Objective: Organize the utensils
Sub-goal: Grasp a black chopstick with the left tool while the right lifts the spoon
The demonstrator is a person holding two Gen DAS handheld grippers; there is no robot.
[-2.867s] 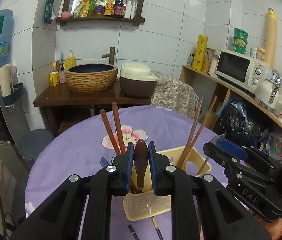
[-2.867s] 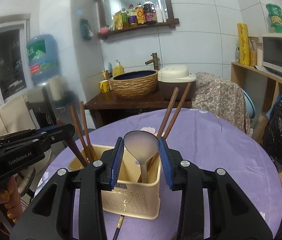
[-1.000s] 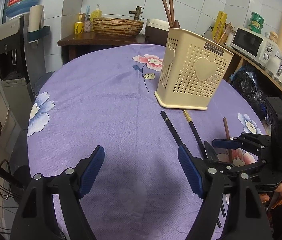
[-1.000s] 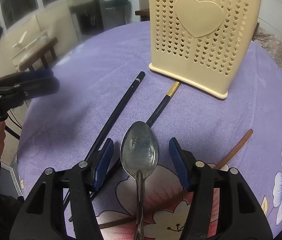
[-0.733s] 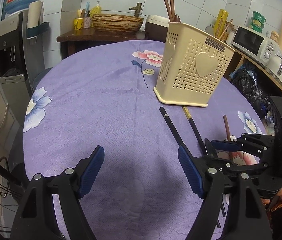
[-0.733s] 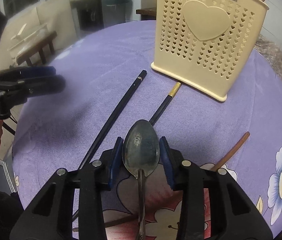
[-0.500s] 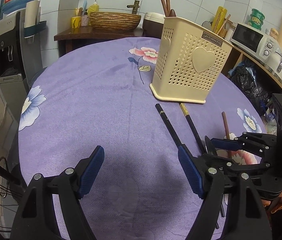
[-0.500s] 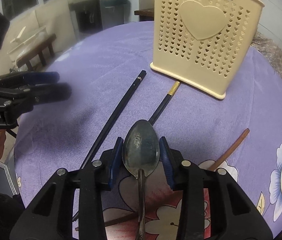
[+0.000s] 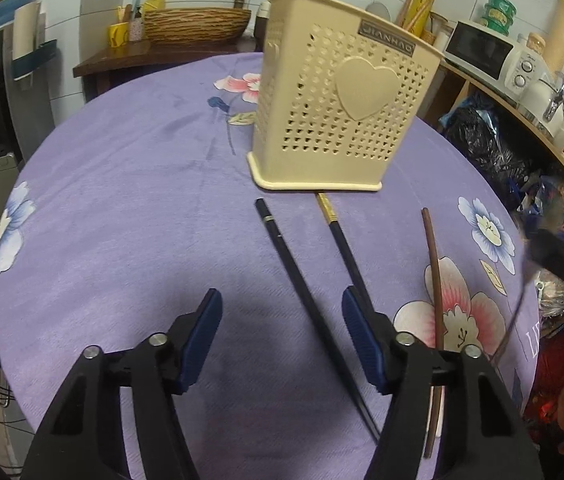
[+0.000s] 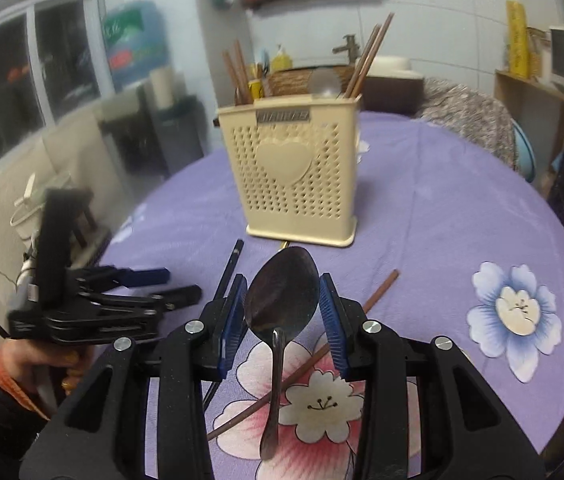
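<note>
- Purple floral tablecloth (image 9: 129, 184) covers the round table; white wall tiles, a microwave (image 9: 482, 54) on a side shelf and a woven basin (image 9: 197, 24) stand behind.
- We read "JIANHAO" on the plate of the cream utensil holder (image 9: 334, 120); brown chopsticks and a spoon stand in it.
- Our right gripper (image 10: 282, 308) is clamped on a steel spoon (image 10: 282, 300), bowl up, which half a second ago lay low over the cloth and is now raised toward the holder.
- Our left gripper (image 9: 282, 336) is spread wide and empty, over a black chopstick (image 9: 302, 288); it has moved closer to the holder.
- A second black chopstick (image 9: 342, 240) and a brown chopstick (image 9: 434, 280) lie on the cloth beside it.
</note>
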